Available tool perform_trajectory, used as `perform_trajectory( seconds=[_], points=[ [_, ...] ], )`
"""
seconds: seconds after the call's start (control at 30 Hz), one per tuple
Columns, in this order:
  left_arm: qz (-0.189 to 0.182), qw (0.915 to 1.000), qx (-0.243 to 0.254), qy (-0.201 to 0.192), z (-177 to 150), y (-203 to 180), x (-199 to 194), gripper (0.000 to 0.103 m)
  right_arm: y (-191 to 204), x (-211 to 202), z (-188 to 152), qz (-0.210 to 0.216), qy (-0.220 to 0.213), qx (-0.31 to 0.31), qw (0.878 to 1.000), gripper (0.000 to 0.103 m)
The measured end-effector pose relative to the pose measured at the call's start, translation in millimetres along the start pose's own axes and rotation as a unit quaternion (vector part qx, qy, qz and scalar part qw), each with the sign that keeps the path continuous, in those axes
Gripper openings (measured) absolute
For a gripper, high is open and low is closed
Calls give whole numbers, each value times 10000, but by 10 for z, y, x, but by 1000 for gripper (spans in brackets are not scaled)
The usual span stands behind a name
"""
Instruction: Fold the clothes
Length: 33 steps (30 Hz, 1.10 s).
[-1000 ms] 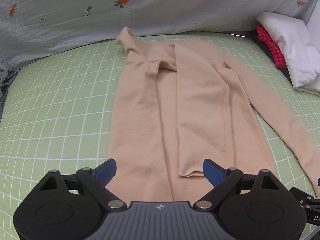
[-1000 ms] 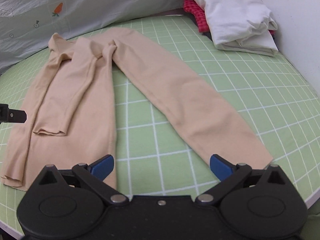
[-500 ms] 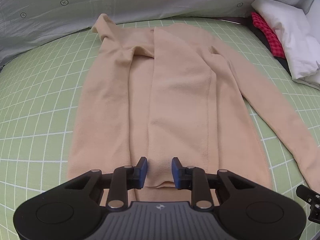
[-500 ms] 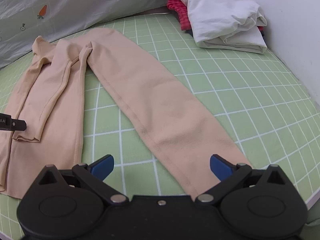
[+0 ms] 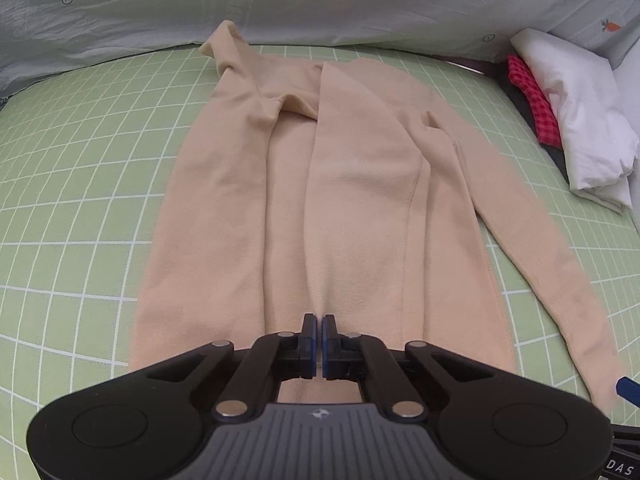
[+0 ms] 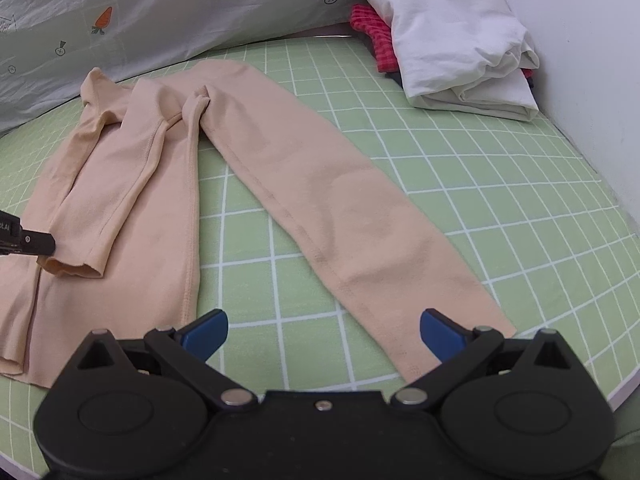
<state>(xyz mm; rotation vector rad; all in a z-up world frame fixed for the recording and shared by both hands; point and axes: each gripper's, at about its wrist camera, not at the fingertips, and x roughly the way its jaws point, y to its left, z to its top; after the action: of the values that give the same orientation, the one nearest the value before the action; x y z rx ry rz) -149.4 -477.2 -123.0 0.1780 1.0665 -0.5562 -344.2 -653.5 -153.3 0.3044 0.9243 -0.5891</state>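
A beige long-sleeved top point(image 5: 360, 200) lies flat on the green grid mat point(image 5: 80, 200), with one sleeve folded lengthwise over the body. My left gripper point(image 5: 319, 322) is shut on the cuff of that folded sleeve, and the fabric puckers into the pads. Seen in the right wrist view, the tip of the left gripper point(image 6: 28, 240) sits at that cuff point(image 6: 72, 270). The other sleeve point(image 6: 340, 208) stretches out diagonally over the mat. My right gripper point(image 6: 324, 332) stands open just above the near end of that sleeve, its right finger over the cuff and nothing pinched.
A folded white cloth point(image 6: 452, 36) rests on a red checked cloth point(image 6: 372, 36) at the far right corner. A grey sheet with carrot prints point(image 6: 160, 8) lines the back. A white wall point(image 6: 592, 60) borders the right side. The mat's edge point(image 6: 624, 392) runs near the right gripper.
The left gripper's jaws went from wide open to shut on the folded sleeve's cuff and shifted onto it. The right gripper stayed open and moved closer to the outstretched sleeve's end.
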Motion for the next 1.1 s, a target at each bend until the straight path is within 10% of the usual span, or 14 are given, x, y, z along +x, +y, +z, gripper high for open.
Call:
perform_trajectory(
  seconds=[0.33,0.8,1.0,1.1],
  points=[
    [-464,9977,-396,-303,-146,336,-599,2,398,-100,80,193,-198,-64,9996,103],
    [153,9935,-1032,461,-581,1230,-595,7,1239,-160,-47,519,-74,-591,9969,103],
    [556,9918,-925,685,-536,1377,-557,71,1314,-212,-95,402,-27,-655,9970,103],
    [768,9925,-750,578,-414,1363,-620,80,1283,-207,-4,421,-63,-408,9983,103]
  ],
)
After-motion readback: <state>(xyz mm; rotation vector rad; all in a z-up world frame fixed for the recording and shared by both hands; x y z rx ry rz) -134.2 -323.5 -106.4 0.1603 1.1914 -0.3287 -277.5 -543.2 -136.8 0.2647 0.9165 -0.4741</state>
